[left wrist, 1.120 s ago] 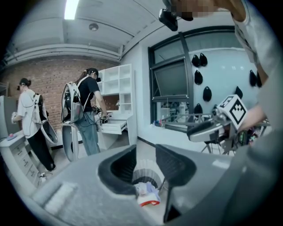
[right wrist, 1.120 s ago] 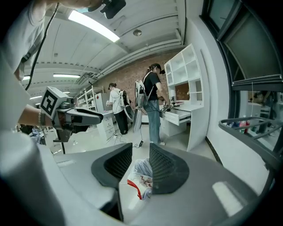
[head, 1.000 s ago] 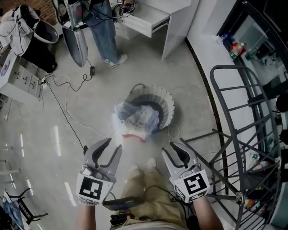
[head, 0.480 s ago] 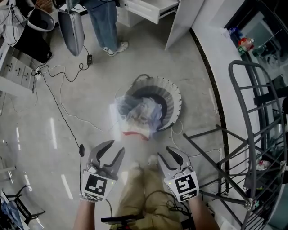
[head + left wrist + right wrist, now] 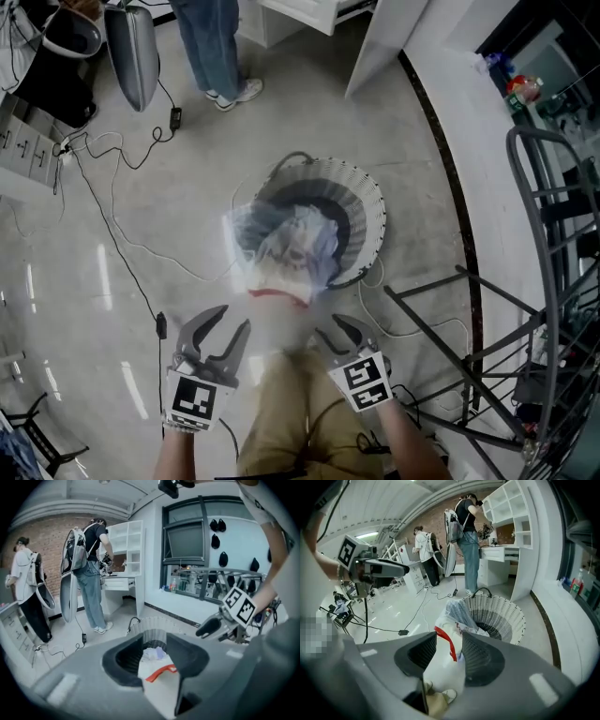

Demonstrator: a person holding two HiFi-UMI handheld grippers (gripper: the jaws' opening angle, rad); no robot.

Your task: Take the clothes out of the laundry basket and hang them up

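The laundry basket (image 5: 373,208), white woven w/ a dark inside, stands on the floor (image 5: 169,206), nearer to the floor's right edge, where a dark strip runs along the white wall. The clothes (image 5: 292,242) are piled in it and spill over its near-left rim: thin bluish fabric lies on top, and a white piece w/ red trim (image 5: 278,289) hangs outside the rim, toward the near edge of the floor. Both grippers are low in the head view, by the floor's near edge, short of the basket and above the person's beige trousers (image 5: 291,412). The left gripper (image 5: 233,322) has its jaws apart, and they have opened a little just now. Nothing is btw. them; in the left gripper view the clothes show only beyond the gap. The right gripper (image 5: 335,331) has its jaws wide apart, they have just been opening, also w/ nothing btw. them. In the right gripper view the white piece and the basket lie beyond the gap, not touched. A dark metal drying rack (image 5: 525,309) stands at the floor's right edge, near the basket. A thin cable (image 5: 111,234) winds over the left part of the floor. Another person in jeans (image 5: 211,42) stands at the far edge, near a white desk (image 5: 309,11).
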